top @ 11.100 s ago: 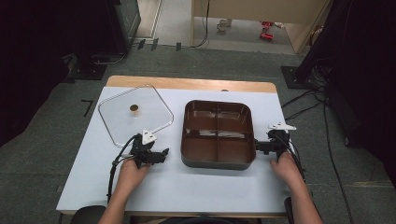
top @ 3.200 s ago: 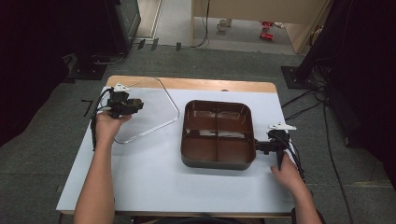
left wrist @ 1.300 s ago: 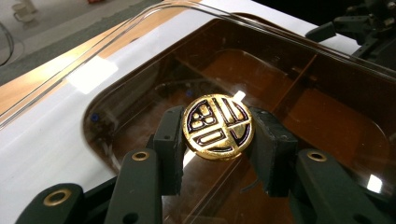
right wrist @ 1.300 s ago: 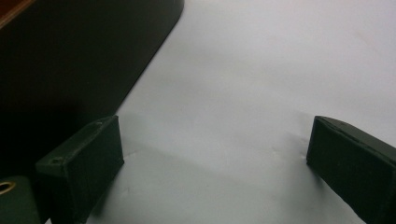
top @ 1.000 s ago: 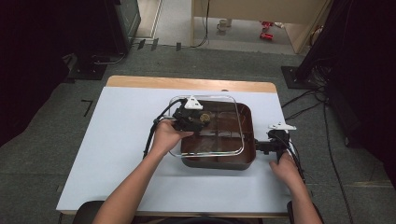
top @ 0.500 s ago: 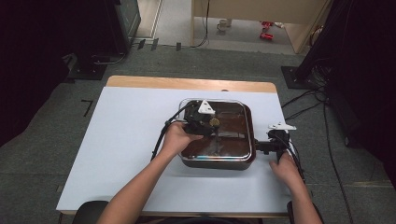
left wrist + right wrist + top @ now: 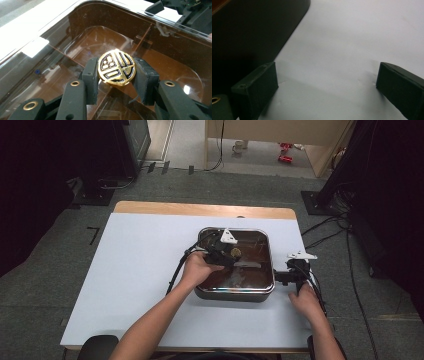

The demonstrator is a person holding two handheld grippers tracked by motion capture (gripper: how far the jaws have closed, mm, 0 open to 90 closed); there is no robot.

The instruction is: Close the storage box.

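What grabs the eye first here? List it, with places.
The round gold-and-black knob stands out, clamped by the left gripper at the middle of the clear plastic lid. The lid sits over the brown divided tray at the white table's centre-right. The right gripper waits open beside the tray's right edge.

Dim room, bright table, glare on lid [image 7: 35,46]

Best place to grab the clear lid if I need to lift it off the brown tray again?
Take the clear lid by its round gold knob, from straight above, pads on opposite sides. It is the one raised part on a flat, slick pane; the left hand-held gripper already clamps it that way over the brown tray.
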